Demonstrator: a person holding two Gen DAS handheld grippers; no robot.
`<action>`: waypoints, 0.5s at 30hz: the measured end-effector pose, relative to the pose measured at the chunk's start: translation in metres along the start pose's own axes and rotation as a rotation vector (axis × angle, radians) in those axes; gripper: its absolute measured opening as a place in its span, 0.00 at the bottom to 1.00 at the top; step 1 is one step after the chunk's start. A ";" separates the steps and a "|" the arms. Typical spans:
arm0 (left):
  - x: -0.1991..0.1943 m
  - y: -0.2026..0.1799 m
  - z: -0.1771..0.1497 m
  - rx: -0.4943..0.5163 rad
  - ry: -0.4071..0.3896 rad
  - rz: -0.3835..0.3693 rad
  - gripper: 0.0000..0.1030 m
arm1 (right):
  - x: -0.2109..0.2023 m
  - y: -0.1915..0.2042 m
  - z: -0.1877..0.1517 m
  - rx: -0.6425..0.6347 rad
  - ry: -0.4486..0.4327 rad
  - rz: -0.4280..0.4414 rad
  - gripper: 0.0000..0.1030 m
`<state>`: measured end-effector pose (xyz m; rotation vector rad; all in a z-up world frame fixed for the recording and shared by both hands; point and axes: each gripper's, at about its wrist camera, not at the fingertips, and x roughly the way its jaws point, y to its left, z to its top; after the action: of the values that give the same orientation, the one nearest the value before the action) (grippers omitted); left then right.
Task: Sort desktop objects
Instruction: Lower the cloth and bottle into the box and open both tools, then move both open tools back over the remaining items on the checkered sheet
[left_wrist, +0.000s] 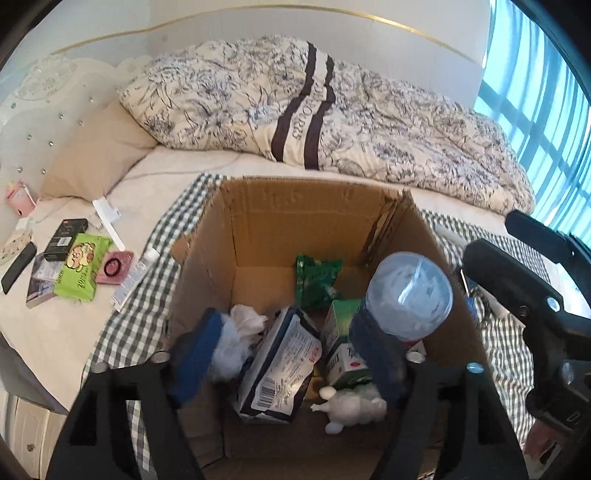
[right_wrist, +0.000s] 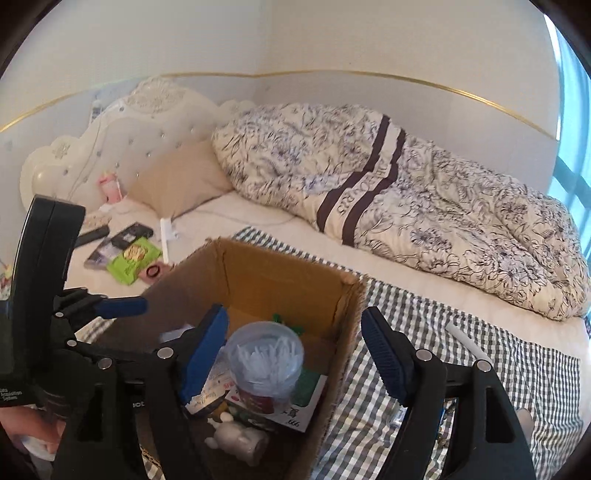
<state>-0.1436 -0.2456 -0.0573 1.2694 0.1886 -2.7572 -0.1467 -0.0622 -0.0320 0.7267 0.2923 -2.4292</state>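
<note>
Clear plastic marks the task's thing: a round tub of cotton swabs (left_wrist: 408, 295) with a pale lid and a red label, hanging over the open cardboard box (left_wrist: 317, 225). In the left wrist view it sits against the right-hand blue pad of the left gripper (left_wrist: 291, 354), tilted so its lid faces the camera; the other blue pad (left_wrist: 194, 354) stands well off to the left, so the fingers are spread wide and whether they pinch the tub cannot be told. In the right wrist view the tub (right_wrist: 264, 360) lies between the right gripper's (right_wrist: 295, 354) fingers, nearer the left blue pad (right_wrist: 205, 350) and apart from the right one (right_wrist: 384, 358), whose fingers are also spread wide — touching nothing that can be made out. Below the tub the box holds a dark tissue pack (left_wrist: 277, 369), a crumpled white bag (left_wrist: 236, 339), a green packet (left_wrist: 316, 280), a green-and-white carton (left_wrist: 347, 363) and a small white figurine (left_wrist: 351, 406). The box's right wall (right_wrist: 343, 354) runs between the right gripper's pads; its far wall stands tall. Checked cloth (right_wrist: 480, 369) spreads open to the right of the box, bearing only a white stick (right_wrist: 467, 341) — the far side is taken by a floral quilt (right_wrist: 406, 206). To the left, loose items lie on the sheet, among them a lime-green pack (left_wrist: 81, 271).
</note>
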 end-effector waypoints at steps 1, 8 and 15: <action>-0.003 -0.001 0.001 -0.003 -0.007 0.001 0.83 | -0.003 -0.003 0.002 0.008 -0.007 -0.001 0.73; -0.022 -0.006 0.011 -0.017 -0.069 -0.005 0.86 | -0.026 -0.027 0.007 0.063 -0.062 -0.009 0.73; -0.051 -0.022 0.022 -0.029 -0.154 -0.018 0.91 | -0.058 -0.052 0.009 0.106 -0.114 -0.023 0.76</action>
<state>-0.1300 -0.2251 -0.0027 1.0477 0.2269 -2.8412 -0.1414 0.0033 0.0095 0.6295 0.1287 -2.5126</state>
